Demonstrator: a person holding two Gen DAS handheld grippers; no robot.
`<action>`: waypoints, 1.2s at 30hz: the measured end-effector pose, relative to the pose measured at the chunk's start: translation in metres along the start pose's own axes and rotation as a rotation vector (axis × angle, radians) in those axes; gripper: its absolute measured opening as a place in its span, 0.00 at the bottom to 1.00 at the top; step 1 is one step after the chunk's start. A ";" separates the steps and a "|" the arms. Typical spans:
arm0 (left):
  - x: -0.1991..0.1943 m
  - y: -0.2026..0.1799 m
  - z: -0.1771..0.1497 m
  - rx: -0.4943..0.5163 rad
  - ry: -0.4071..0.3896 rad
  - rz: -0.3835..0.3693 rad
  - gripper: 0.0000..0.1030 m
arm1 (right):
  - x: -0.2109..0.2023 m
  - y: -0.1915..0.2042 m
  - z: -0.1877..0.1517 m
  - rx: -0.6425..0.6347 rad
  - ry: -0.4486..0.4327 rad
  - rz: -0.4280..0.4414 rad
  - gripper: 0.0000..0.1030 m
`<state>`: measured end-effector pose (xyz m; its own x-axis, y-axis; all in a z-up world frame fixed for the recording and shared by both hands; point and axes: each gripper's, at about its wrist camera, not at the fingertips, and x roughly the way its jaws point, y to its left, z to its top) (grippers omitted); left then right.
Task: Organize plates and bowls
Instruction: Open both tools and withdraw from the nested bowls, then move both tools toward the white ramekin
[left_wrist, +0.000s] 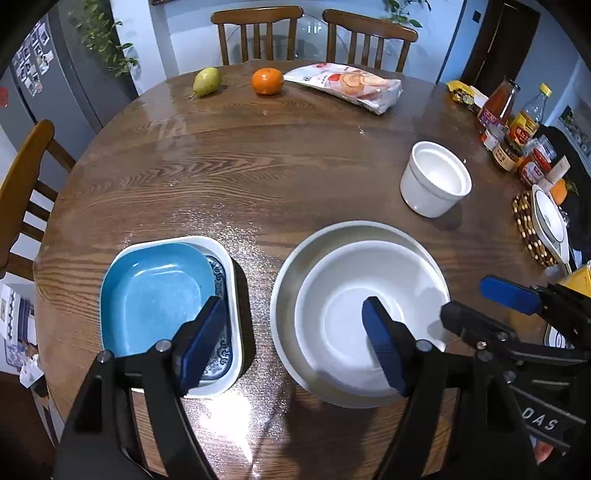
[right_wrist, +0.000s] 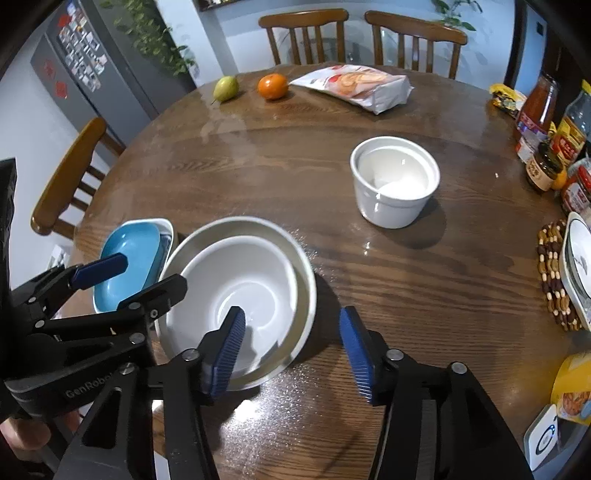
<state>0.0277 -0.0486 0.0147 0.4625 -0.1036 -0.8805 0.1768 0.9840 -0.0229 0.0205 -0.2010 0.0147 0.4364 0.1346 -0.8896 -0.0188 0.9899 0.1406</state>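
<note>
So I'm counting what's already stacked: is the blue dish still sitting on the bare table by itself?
No, the blue dish is nested inside a white rectangular dish with a blue patterned border, left of the stacked white bowls.

— Where can we pass a gripper freely?

— Across the bare middle of the tabletop (left_wrist: 258, 166), between the stacked white bowls (left_wrist: 354, 314) and the pear (left_wrist: 207, 81), orange (left_wrist: 267, 81) and snack bag (left_wrist: 347, 88) at the far edge.

— And what blocks us?

— The white pot (left_wrist: 436, 179) on the right, then the jars and bottles (left_wrist: 517, 140) crowding that rim. The nested blue dish (left_wrist: 155, 295) stands just left of the bowls, leaving a narrow lane.
</note>
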 end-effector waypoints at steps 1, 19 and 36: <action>-0.001 0.000 0.000 -0.002 -0.003 0.002 0.74 | -0.001 -0.001 0.000 0.003 -0.005 0.000 0.54; -0.008 -0.001 0.011 -0.002 -0.045 0.001 0.79 | -0.013 -0.004 0.004 0.012 -0.041 0.000 0.54; 0.004 -0.031 0.041 0.066 -0.053 -0.017 0.79 | -0.011 -0.034 0.012 0.082 -0.055 -0.030 0.54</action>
<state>0.0595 -0.0858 0.0318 0.5042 -0.1295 -0.8538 0.2414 0.9704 -0.0047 0.0276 -0.2369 0.0248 0.4844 0.0997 -0.8692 0.0677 0.9863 0.1508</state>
